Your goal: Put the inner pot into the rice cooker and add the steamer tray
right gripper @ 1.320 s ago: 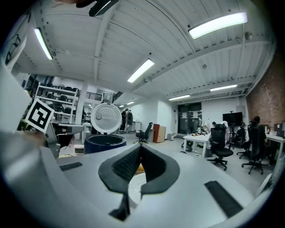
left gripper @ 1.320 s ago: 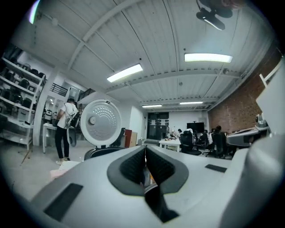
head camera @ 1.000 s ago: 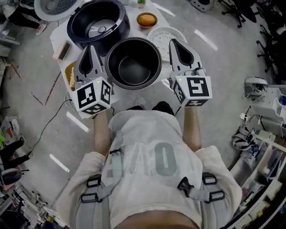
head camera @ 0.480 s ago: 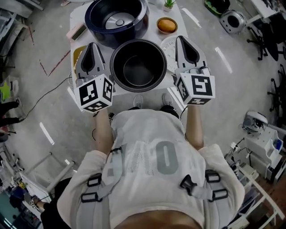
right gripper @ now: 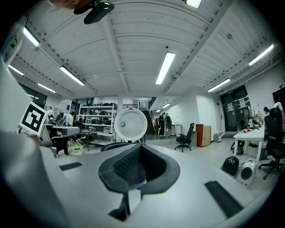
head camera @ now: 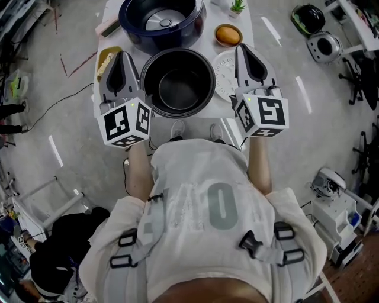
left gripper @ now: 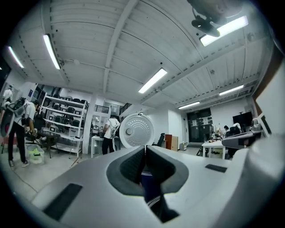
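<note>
Between the two grippers, at the near edge of the table point(head camera: 112, 12), hangs the black inner pot point(head camera: 177, 89), empty and upright. It is just short of the dark blue rice cooker point(head camera: 129, 28), which stands open on the far side with its white lid point(left gripper: 136, 130) raised. The left gripper point(head camera: 121, 56) and right gripper point(head camera: 244, 48) flank the pot's rim. Both are clenched, tips together with nothing between them. The pot looks pressed between their inner sides, though the head view leaves the contact itself unclear.

The step in hand is carrying the pot to the cooker. Next it needs to go farther, centre over the cooker's mouth and come down level so the rim seats. The white perforated steamer tray point(head camera: 224, 76) waits just right of the pot, on the table. Beyond it sit an orange-filled bowl point(head camera: 228, 35) and a small plant point(head camera: 237, 6).

No brand can be read. The gripper cubes carry black square markers, the person's shirt shows a large "0", and the print on the tray's rim is too small to make out.
</note>
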The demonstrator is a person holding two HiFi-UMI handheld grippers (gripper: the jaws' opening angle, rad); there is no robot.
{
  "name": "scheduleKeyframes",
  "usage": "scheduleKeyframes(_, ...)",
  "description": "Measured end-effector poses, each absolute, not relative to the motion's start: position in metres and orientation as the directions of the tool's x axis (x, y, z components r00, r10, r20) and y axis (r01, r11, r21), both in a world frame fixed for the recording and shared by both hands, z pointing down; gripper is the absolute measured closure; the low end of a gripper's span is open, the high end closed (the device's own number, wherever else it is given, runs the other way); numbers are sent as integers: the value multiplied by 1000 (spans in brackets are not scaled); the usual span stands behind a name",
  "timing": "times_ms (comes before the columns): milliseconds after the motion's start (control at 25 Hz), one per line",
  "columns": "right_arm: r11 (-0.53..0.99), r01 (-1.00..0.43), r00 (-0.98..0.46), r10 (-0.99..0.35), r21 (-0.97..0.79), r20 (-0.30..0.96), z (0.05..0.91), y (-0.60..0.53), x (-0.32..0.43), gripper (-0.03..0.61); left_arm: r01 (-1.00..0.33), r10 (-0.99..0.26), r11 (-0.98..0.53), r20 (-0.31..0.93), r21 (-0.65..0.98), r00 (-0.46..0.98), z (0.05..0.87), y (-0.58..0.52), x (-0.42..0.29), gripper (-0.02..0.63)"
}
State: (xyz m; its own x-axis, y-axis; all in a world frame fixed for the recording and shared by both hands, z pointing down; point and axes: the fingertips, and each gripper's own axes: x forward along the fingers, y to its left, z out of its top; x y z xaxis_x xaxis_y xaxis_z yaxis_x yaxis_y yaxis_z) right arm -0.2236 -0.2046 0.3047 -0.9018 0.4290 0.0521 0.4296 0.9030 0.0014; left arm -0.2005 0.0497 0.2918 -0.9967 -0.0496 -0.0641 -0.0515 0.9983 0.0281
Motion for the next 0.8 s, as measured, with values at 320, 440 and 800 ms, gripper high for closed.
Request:
scheduleKeyframes(320, 787, 576, -799, 599, -221, 48, 307, -183, -232, 282, -118, -103, 985, -118, 123, -988, 284, 52, -191, 400)
scheduleKeyframes(440, 757, 577, -779, 623, -306, 71, 318, -183, -234, 282, -90, -79, 979, -66, 181, -995, 300, 62, -190, 396)
scheduleKeyframes(800, 693, 534, -717, 675, -484, 176, 378, -182, -231, 287, -66, -129, 933, 158, 353, -979, 388, 70, -183, 373)
